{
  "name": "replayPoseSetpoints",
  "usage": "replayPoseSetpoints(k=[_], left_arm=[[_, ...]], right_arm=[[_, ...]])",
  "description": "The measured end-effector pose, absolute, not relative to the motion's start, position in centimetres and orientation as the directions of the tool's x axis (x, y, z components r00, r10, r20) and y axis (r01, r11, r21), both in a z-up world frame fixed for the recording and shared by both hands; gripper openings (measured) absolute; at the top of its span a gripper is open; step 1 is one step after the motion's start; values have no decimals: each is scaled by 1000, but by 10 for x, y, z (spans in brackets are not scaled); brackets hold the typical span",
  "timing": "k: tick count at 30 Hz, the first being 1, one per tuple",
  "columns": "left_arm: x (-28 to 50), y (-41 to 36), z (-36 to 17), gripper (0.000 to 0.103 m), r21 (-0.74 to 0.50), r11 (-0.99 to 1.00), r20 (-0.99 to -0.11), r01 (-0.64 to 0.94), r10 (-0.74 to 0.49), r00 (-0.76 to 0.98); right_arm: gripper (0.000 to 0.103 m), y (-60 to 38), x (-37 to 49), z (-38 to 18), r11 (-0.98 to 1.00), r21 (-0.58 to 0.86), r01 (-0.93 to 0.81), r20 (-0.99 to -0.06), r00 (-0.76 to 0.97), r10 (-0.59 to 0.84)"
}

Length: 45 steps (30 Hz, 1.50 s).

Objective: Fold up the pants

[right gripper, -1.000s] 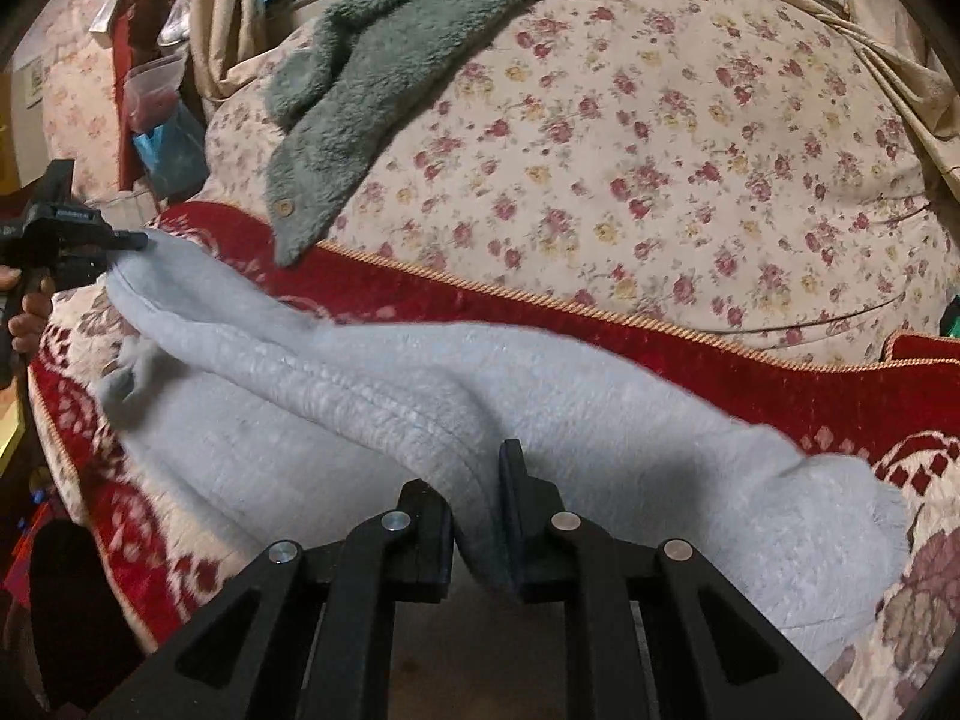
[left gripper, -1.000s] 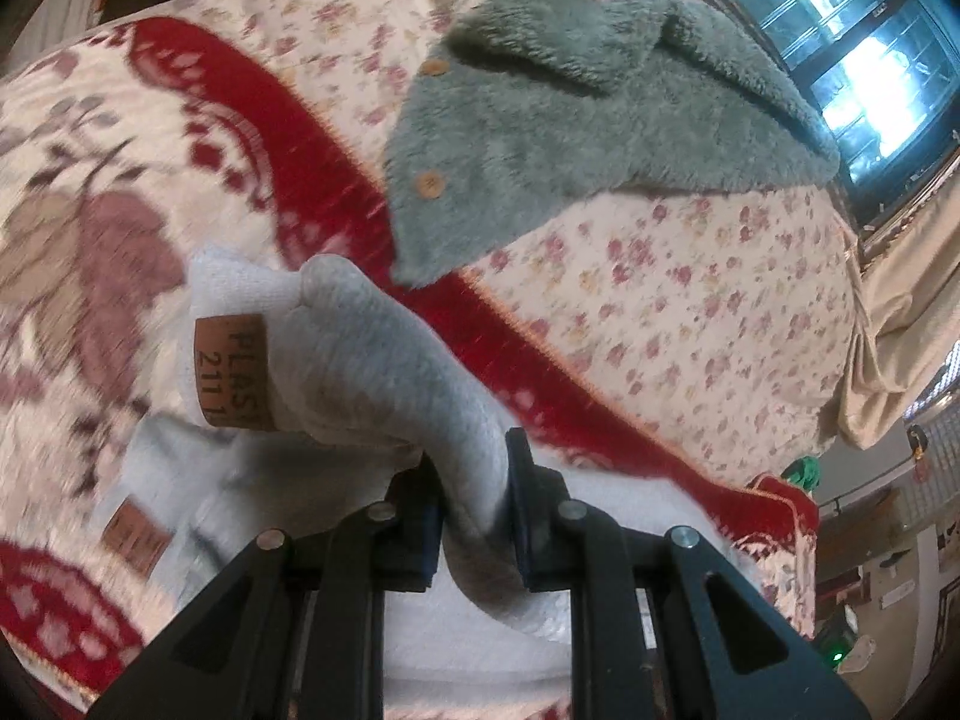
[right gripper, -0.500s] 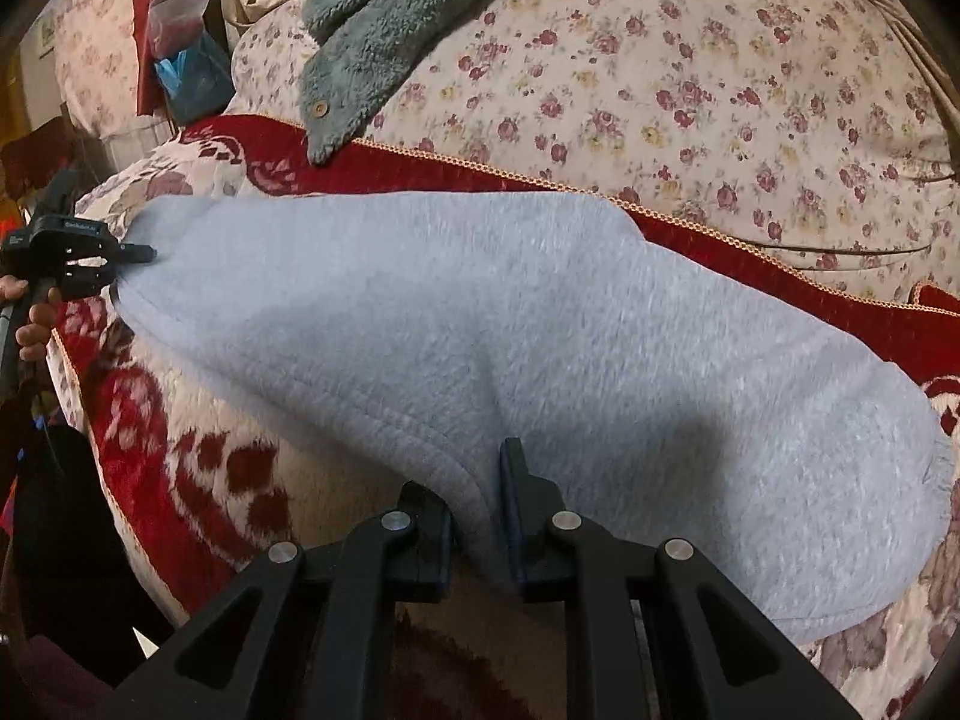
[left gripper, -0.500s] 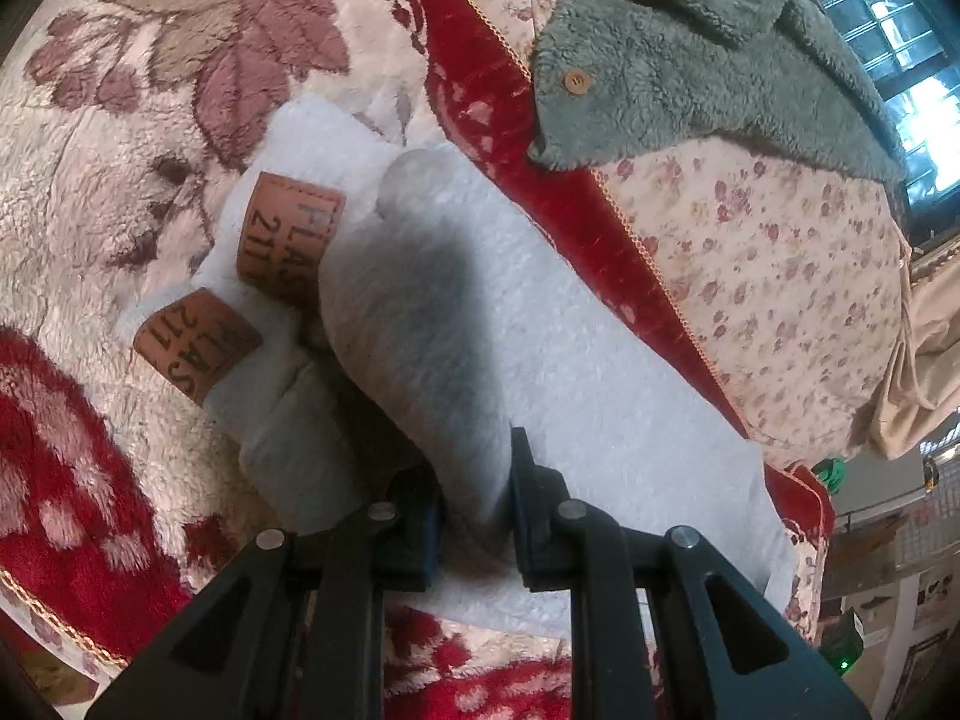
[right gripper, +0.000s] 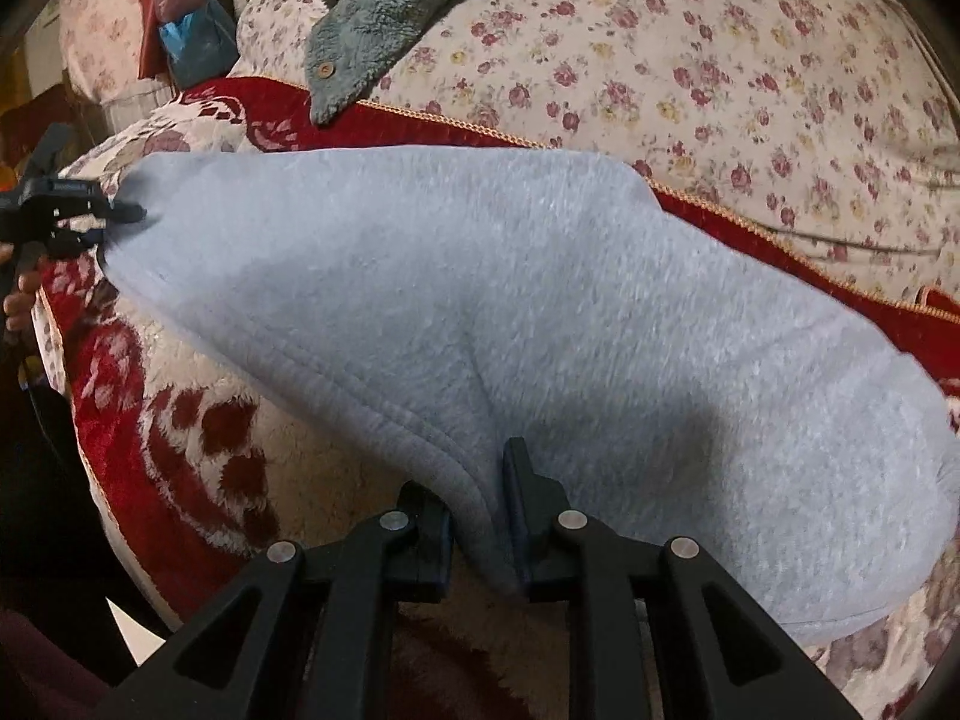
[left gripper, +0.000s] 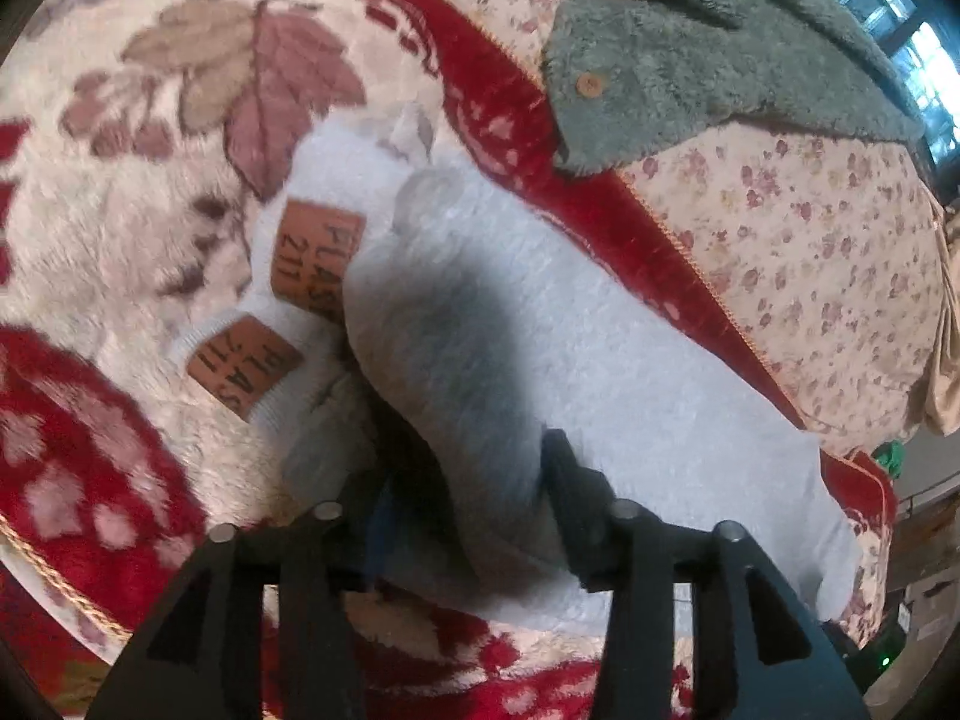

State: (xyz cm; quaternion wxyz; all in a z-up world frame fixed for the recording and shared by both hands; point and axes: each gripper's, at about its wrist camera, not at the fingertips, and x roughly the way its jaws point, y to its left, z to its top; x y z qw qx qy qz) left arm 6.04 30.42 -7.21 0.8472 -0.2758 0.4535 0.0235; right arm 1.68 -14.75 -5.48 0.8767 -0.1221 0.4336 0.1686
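The grey pants are lying folded across a red and cream blanket on a bed, their long fold running from the left claw to the right claw. In the left wrist view the top layer is hiding most of the layer under it; only two cuff ends are sticking out, each bearing a brown leather patch whose lettering is partly covered by the fold, so just the start of a word and the digits 211 are showing. A dark shadow is falling on the cloth ahead of the left claw and is blurring what is lying between its fingers.

The left claw has just been opening: its fingers are standing apart, with a fold of the pants between them and a dark gap beside the left finger, so the cloth is released there. The right claw is clenched on the stitched hem edge of the pants, both pads pressing the fabric. Both claws are pointing steeply down at the bed.

In the right wrist view the left claw is showing at the far left edge of the pants, with fingers of the person's hand behind it, mostly cut off by the frame.

A green fleece garment with a wooden button is lying on the floral quilt beyond the blanket, its upper part cut off. At top left a blue bag is too dim to make out its contents.
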Motion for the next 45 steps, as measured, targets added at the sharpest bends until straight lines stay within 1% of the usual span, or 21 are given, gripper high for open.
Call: replayPoseSetpoints(k=[2, 3, 4, 6, 7, 9, 12, 13, 15, 18, 21, 25, 31, 35, 39, 41, 45], left_arm=[[57, 305, -64, 58, -417, 863, -784, -285, -183, 593], [55, 306, -61, 68, -399, 870, -786, -289, -162, 596], [52, 311, -56, 70, -376, 875, -787, -305, -127, 604], [47, 320, -52, 70, -382, 867, -778, -321, -114, 618], [45, 326, -51, 73, -408, 855, -768, -320, -132, 627], [43, 339, -53, 77, -470, 822, -752, -321, -183, 633], [44, 357, -58, 78, -576, 748, -709, -328, -258, 656], [46, 362, -60, 80, -607, 721, -693, -335, -275, 666], [49, 370, -62, 83, -634, 691, -677, -348, -277, 682], [58, 380, -64, 84, -621, 685, -684, -381, -238, 689], [65, 389, -65, 84, -634, 672, -674, -383, -237, 700], [74, 390, -67, 84, -637, 682, -675, -359, -269, 687], [92, 400, -81, 84, -677, 643, -658, -359, -309, 687], [93, 411, -87, 84, -684, 623, -647, -380, -277, 710], [100, 414, -100, 84, -699, 606, -642, -380, -298, 707], [104, 413, -107, 84, -715, 593, -633, -371, -322, 704], [106, 415, -112, 84, -731, 583, -617, -355, -341, 710]], right_arm=[[20, -145, 16, -48, 908, -92, -409, -801, 572, 176], [21, -143, 16, -44, 907, -102, -409, -797, 580, 172], [21, -142, 15, -39, 907, -111, -407, -789, 591, 169], [23, -140, 15, -30, 908, -121, -401, -779, 605, 164], [23, -139, 15, -25, 908, -129, -398, -773, 614, 159], [24, -134, 15, -18, 905, -156, -396, -764, 629, 143], [26, -126, 14, -13, 883, -206, -422, -772, 625, 118], [26, -124, 13, -13, 870, -230, -437, -778, 619, 105], [26, -121, 8, -13, 847, -257, -465, -789, 608, 94], [27, -116, -4, -11, 814, -261, -519, -810, 577, 108], [27, -107, -18, 5, 781, -173, -600, -816, 531, 227], [27, -85, -14, 18, 756, -38, -653, -789, 484, 379], [28, -49, 17, 3, 769, 87, -633, -765, 452, 459], [28, -35, 27, -6, 756, 206, -621, -756, 390, 526], [28, -8, 37, -14, 718, 246, -651, -751, 340, 566], [28, 8, 46, -16, 699, 274, -660, -734, 326, 596], [29, 60, 62, -25, 623, 382, -683, -688, 241, 685]])
